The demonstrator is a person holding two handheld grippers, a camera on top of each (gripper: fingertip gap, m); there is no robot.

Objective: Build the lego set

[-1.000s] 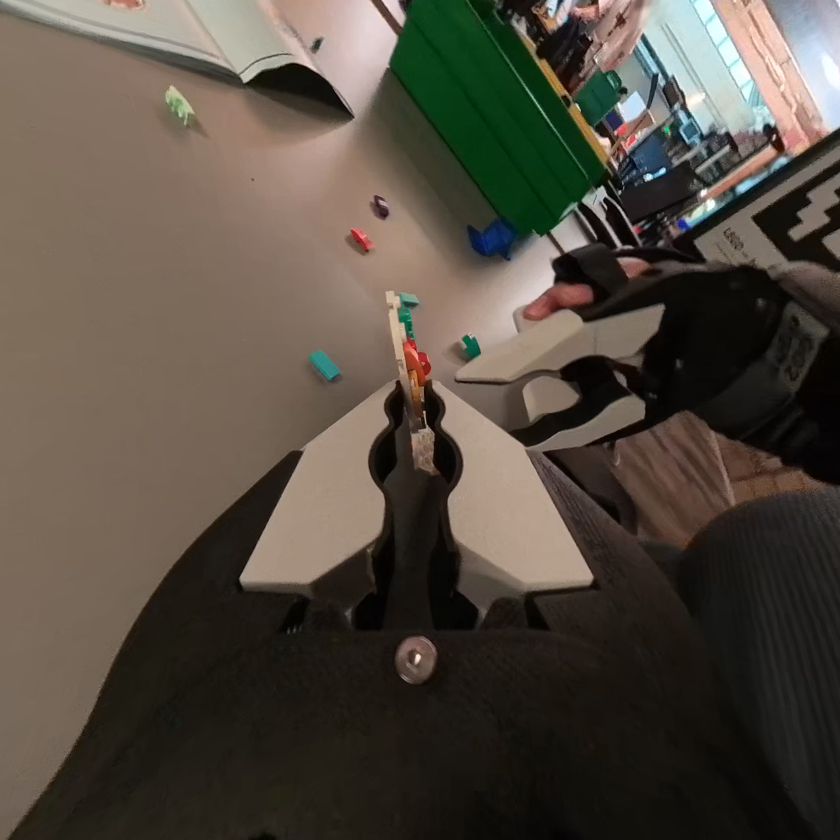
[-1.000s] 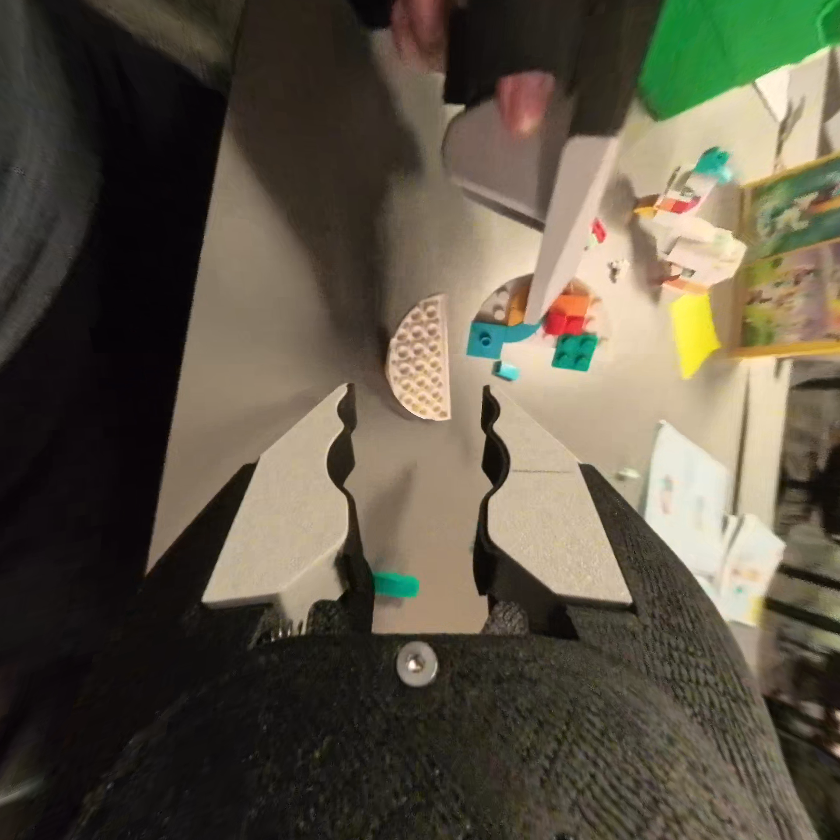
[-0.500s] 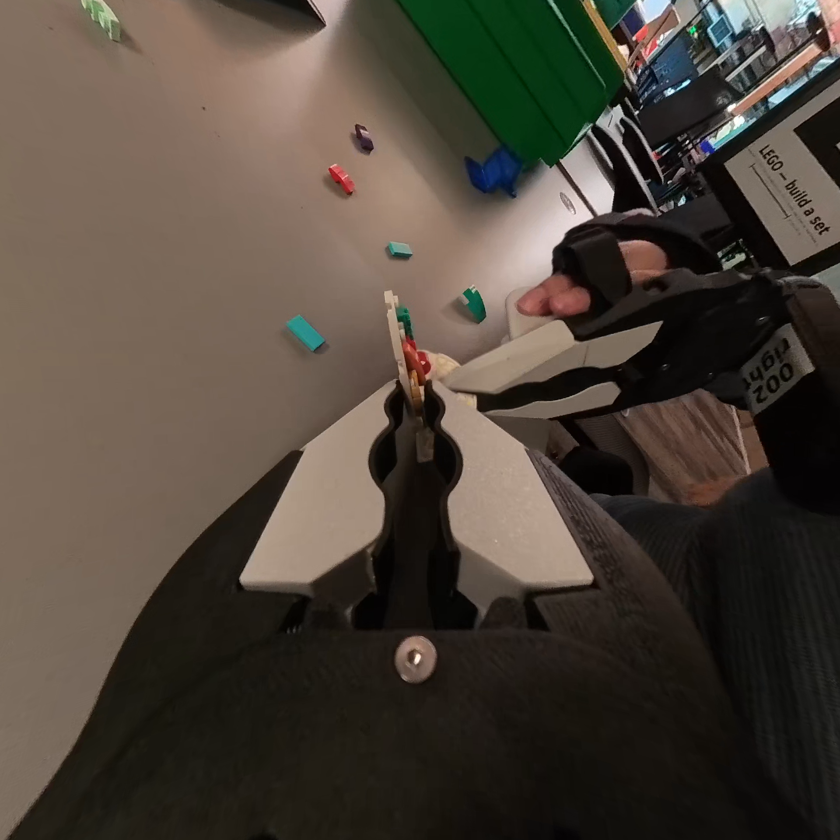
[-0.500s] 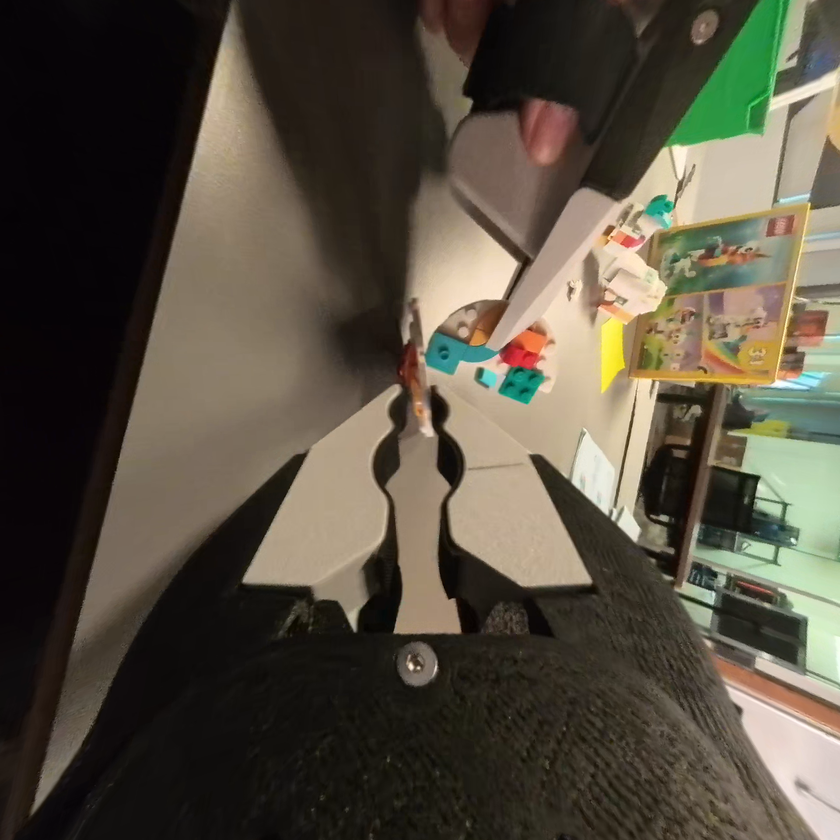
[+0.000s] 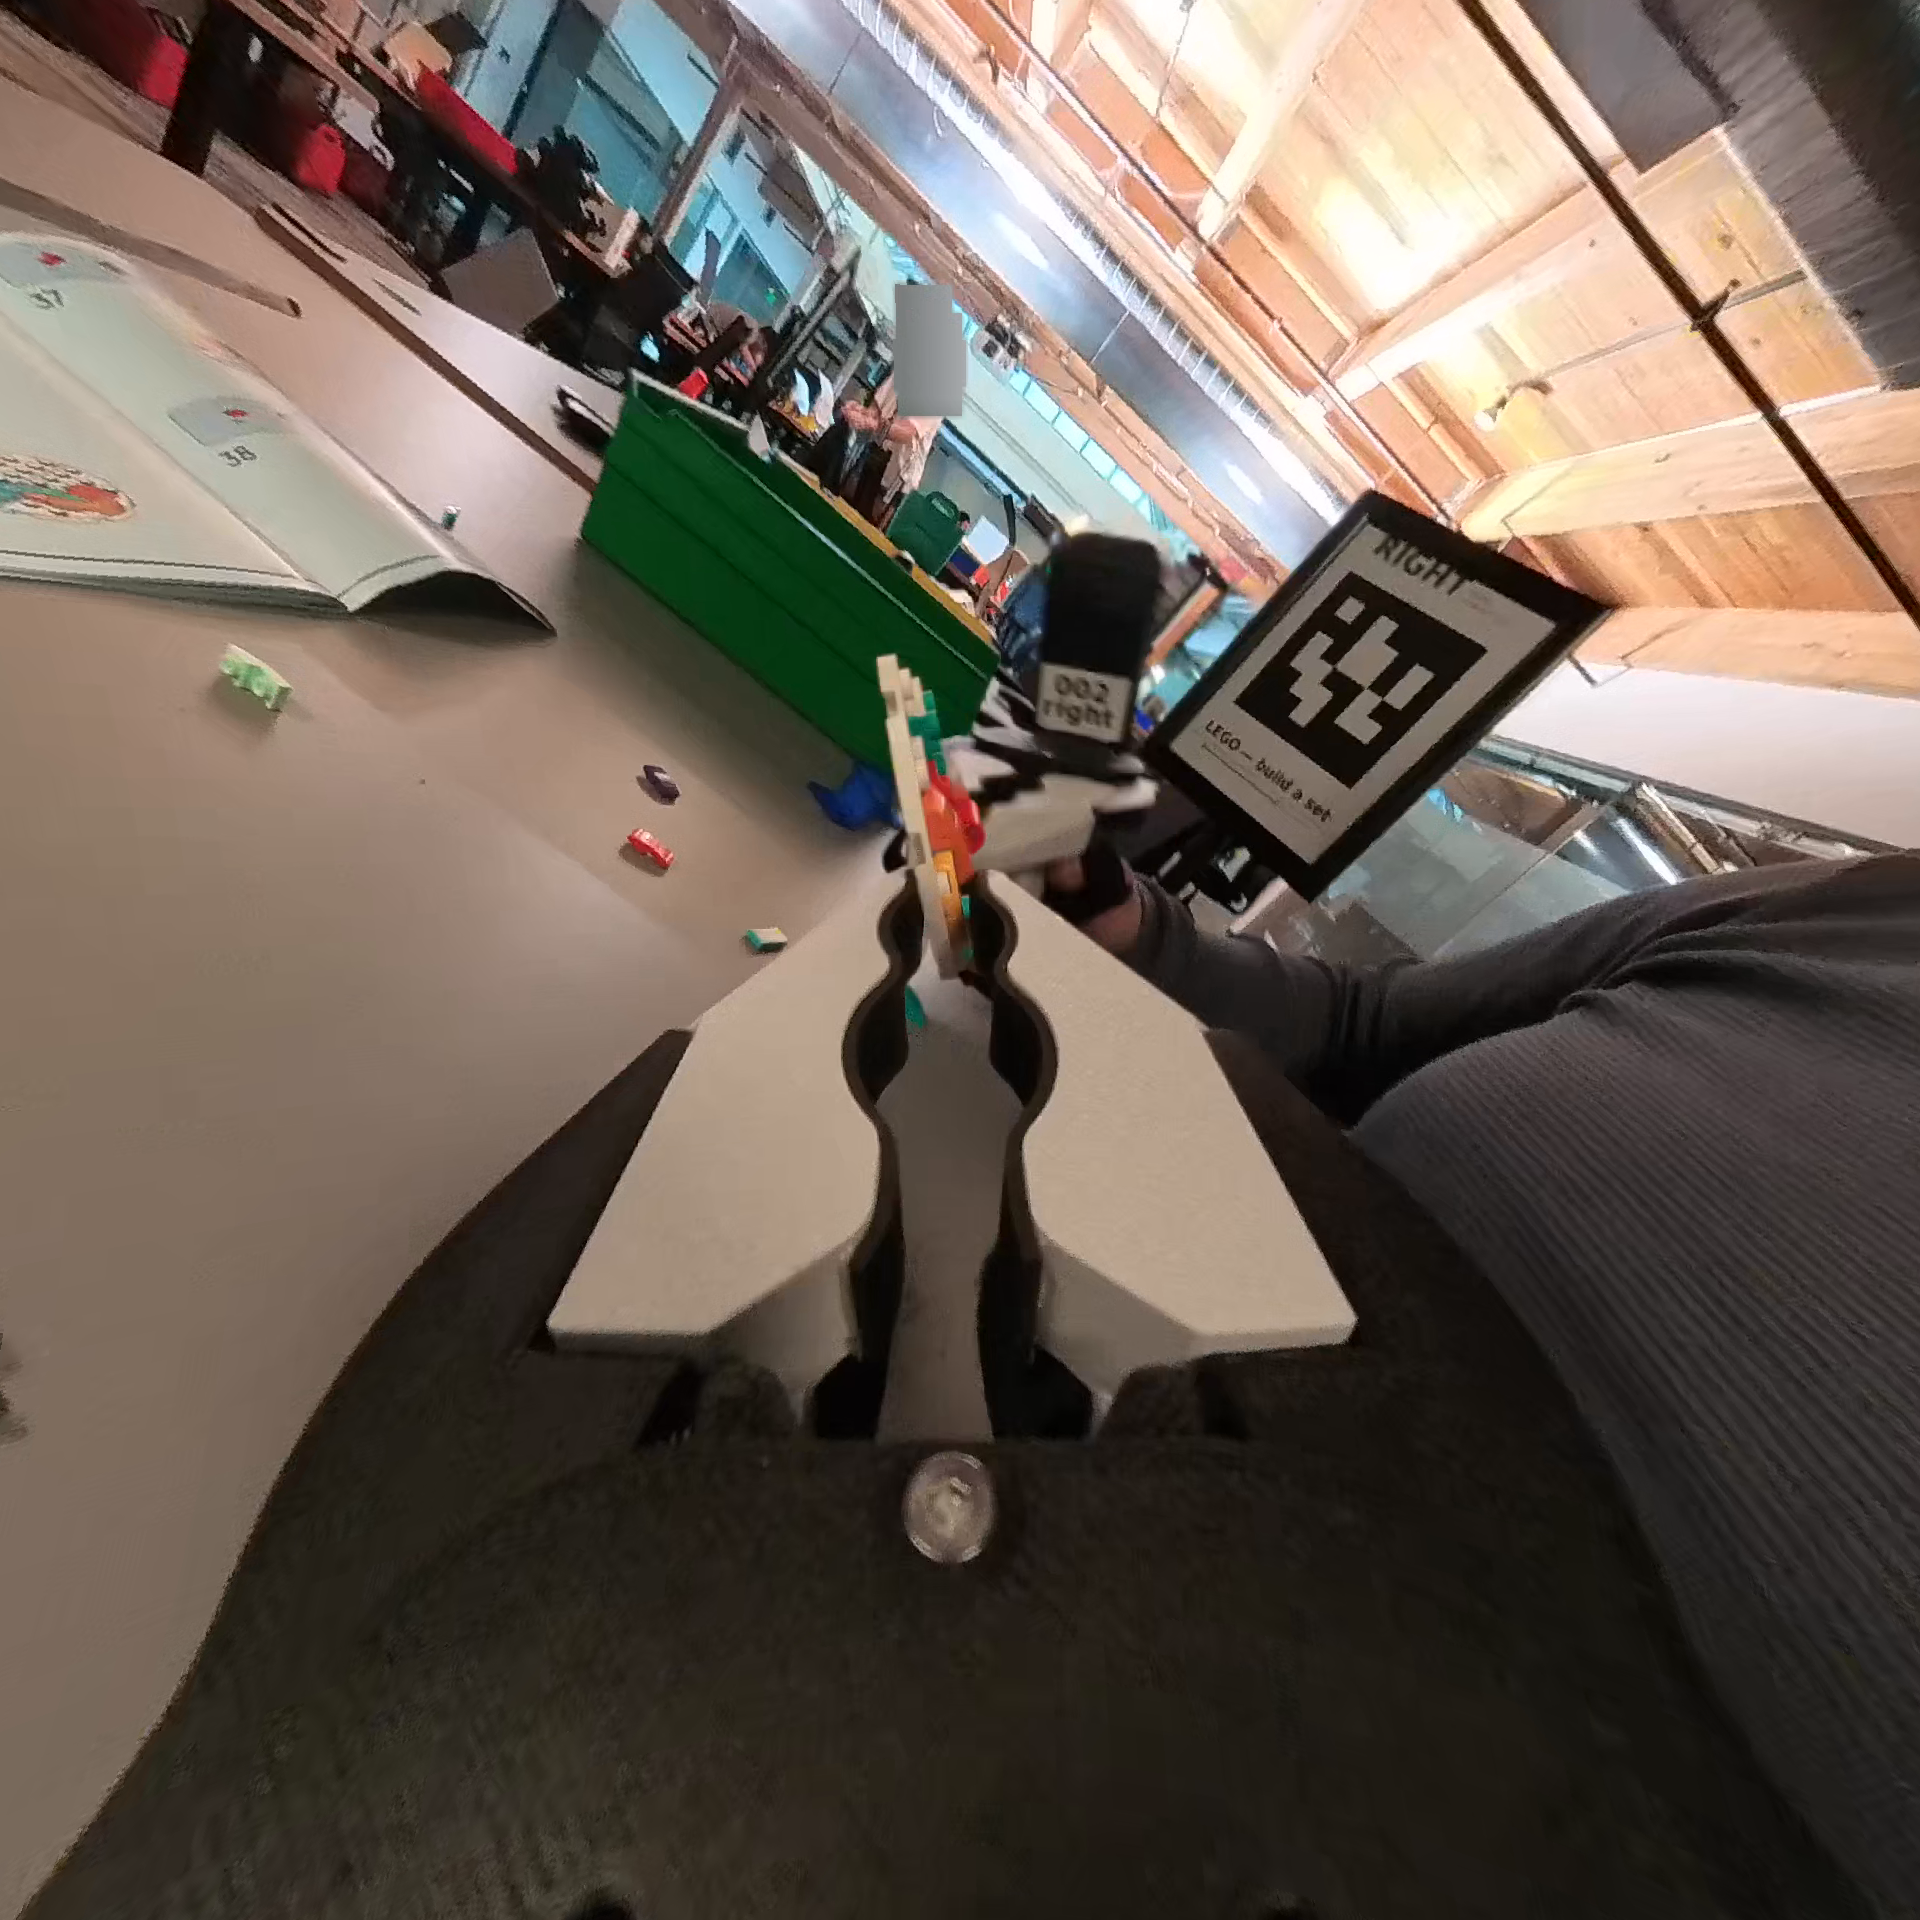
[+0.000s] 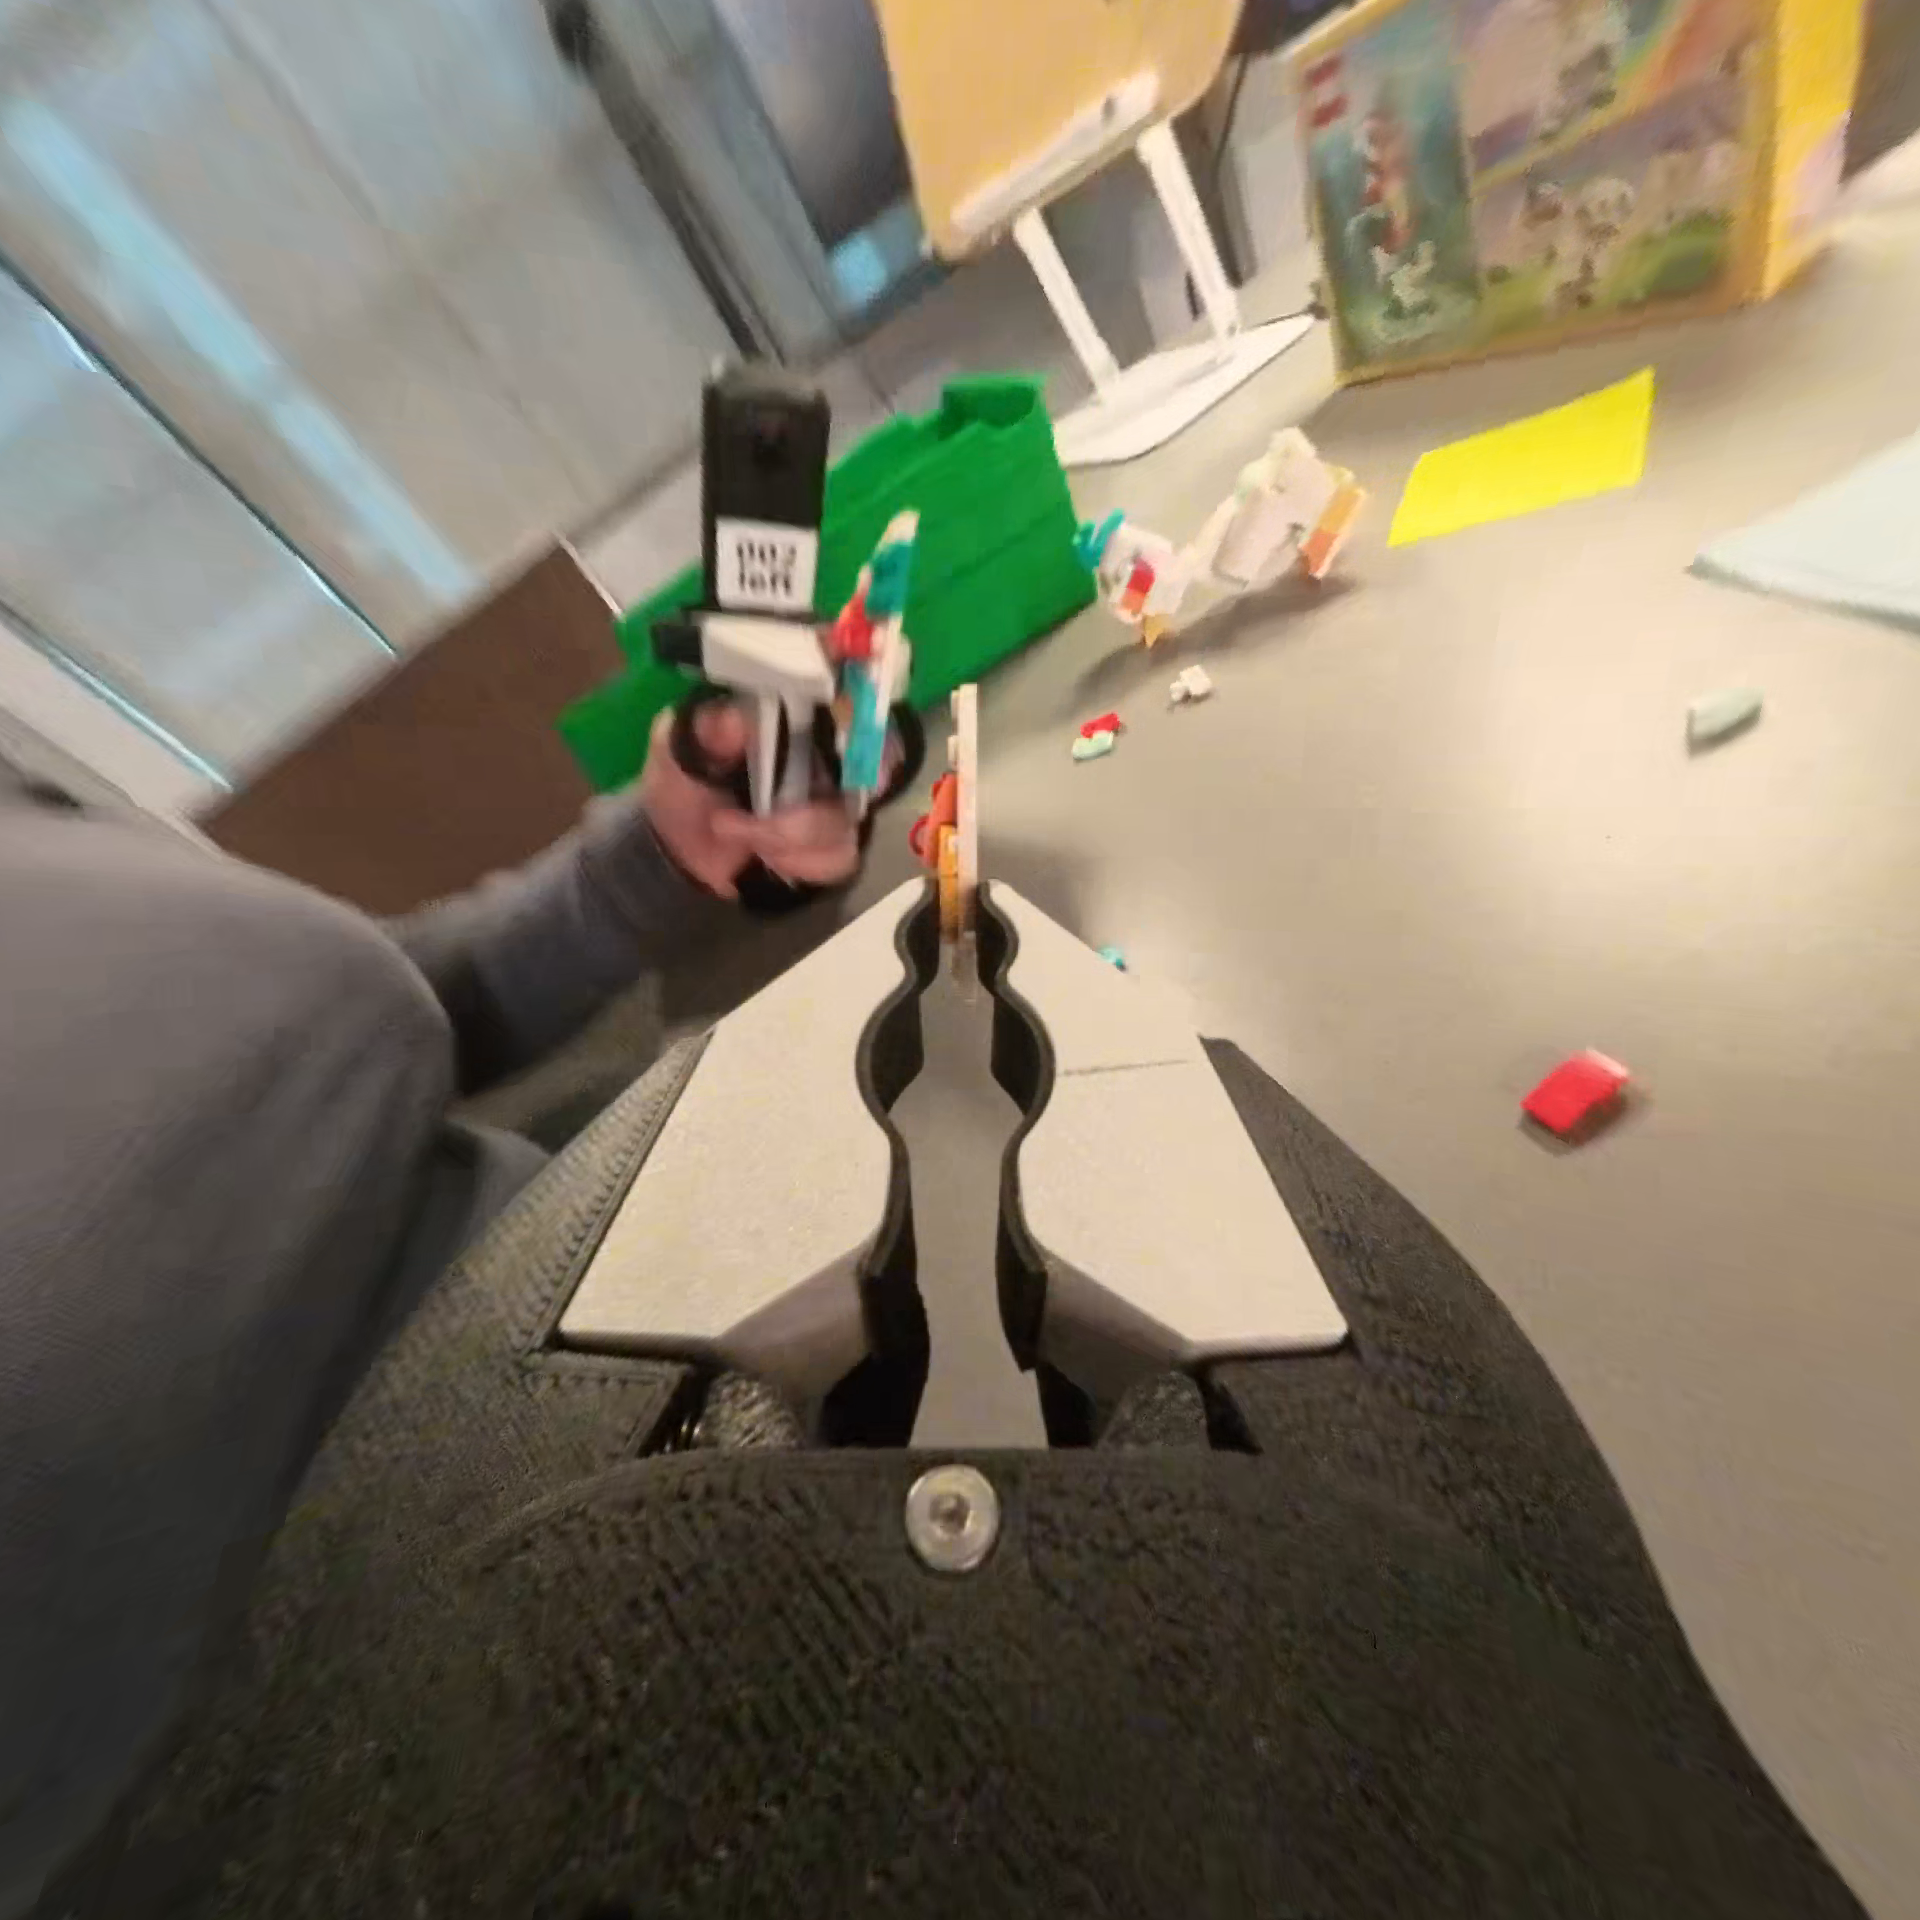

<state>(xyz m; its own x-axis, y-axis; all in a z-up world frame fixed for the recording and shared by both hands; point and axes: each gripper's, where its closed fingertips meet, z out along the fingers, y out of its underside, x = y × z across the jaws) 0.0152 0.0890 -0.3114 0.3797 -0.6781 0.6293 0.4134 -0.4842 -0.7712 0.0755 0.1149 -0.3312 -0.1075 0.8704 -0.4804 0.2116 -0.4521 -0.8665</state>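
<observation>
My left gripper (image 5: 948, 914) is shut on a white half-round plate assembly (image 5: 920, 800) with teal, red and orange bricks, held edge-on above the grey table (image 5: 312, 987). My right gripper (image 6: 956, 904) is shut on a second white half-round plate (image 6: 966, 800) with orange and red bricks on its left face, also edge-on and off the table. The two grippers face each other at close range. The right gripper (image 5: 1039, 821) shows just behind the left one's assembly. The left gripper (image 6: 779, 675) and its assembly (image 6: 873, 665) show a little left of the right one's plate.
An open instruction booklet (image 5: 208, 468) and a green bin (image 5: 769, 582) lie at the back. Loose bricks are scattered: light green (image 5: 255, 677), purple (image 5: 660, 781), red (image 5: 650, 849), teal (image 5: 766, 940). A white built model (image 6: 1247, 530), the set's box (image 6: 1538, 187), a yellow sheet (image 6: 1527, 468) and a red brick (image 6: 1574, 1086) are on the right. Across from one pair of fingers to the other is roughly 8 centimetres. The white built model (image 6: 1247, 530) lies around 20 centimetres away from my left fingertips.
My right gripper closed on the half-round plate that lay on the table and lifted it. Both grippers rose and turned to face each other, each with its plate.
</observation>
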